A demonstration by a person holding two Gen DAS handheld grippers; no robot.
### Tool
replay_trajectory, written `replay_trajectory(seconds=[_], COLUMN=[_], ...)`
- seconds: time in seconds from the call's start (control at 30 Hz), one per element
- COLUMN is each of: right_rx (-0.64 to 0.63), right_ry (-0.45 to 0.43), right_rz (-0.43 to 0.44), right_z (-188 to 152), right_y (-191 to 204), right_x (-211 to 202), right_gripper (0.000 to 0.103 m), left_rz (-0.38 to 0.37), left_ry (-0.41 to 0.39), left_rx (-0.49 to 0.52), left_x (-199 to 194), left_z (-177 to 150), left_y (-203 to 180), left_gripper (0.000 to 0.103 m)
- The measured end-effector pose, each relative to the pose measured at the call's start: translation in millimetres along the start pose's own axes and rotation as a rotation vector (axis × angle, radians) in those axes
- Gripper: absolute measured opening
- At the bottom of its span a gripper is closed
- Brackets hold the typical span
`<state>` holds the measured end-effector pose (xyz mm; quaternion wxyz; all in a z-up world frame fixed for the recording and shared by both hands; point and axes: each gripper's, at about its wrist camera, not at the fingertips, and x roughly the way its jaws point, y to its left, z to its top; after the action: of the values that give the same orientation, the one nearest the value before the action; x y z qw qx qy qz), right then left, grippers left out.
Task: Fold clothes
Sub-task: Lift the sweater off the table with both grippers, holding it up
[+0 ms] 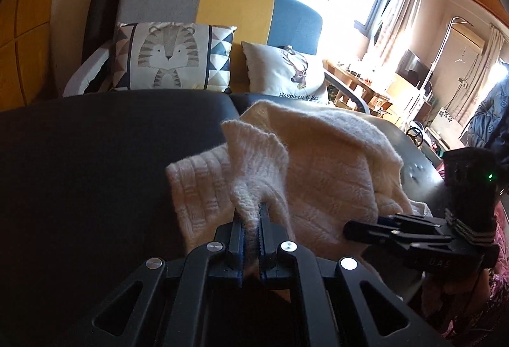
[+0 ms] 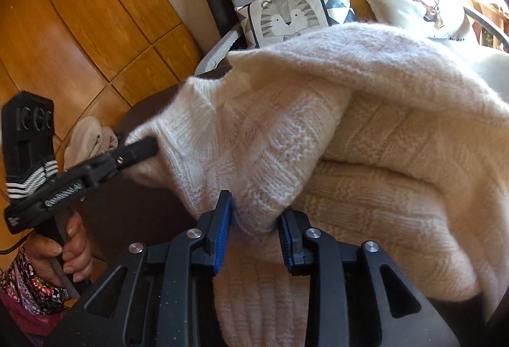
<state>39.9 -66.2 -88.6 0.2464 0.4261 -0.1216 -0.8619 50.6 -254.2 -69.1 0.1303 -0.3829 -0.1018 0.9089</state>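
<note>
Cream knitted sweater point(image 2: 366, 130) lies bunched on the dark worktop point(image 1: 95, 156); the left hand-held gripper point(image 1: 250, 219) is clamped on a fold at its six o'clock edge, while the right hand-held gripper point(image 2: 254, 219) stands apart around another fold

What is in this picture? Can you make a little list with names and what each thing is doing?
garment: cream knitted sweater, partly folded over itself
surface: dark table
left tongs: shut on a pinch of sweater edge
right tongs: knit between the pads, grip unclear
behind: tiger cushion and deer cushion on a sofa
</note>
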Motion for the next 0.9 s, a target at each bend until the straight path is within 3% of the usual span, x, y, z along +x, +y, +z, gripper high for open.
replay_trajectory(seconds=[0.2,0.4,0.47,0.53,0.67,0.9], right_rx=[-0.02,-0.305,-0.425,-0.483,-0.587,-0.48], right_ry=[-0.079,-0.158,-0.164,-0.134,-0.065,-0.005], right_rz=[-0.133,-0.316,-0.382,-0.433,-0.533,-0.53], right_z=[4,30,39,48,65,81], right_y=[-7,28,43,44,42,7], right_x=[-33,-32,-22,-7,23,24], right_gripper=[0.044,0.044,0.057,0.062,0.063,0.065], left_rz=[-0.044,-0.042,-0.038,-0.033,-0.05,-0.092], left_ry=[0.043,0.087,0.095,0.105,0.132,0.138], left_rx=[-0.026,0.048,0.067,0.076,0.043,0.049], left_x=[21,33,34,36,41,39], left_z=[-7,-6,-7,-8,-9,-7], left_y=[0,-6,-6,-4,3,-3], left_gripper=[0.007,0.016,0.017,0.018,0.019,0.019])
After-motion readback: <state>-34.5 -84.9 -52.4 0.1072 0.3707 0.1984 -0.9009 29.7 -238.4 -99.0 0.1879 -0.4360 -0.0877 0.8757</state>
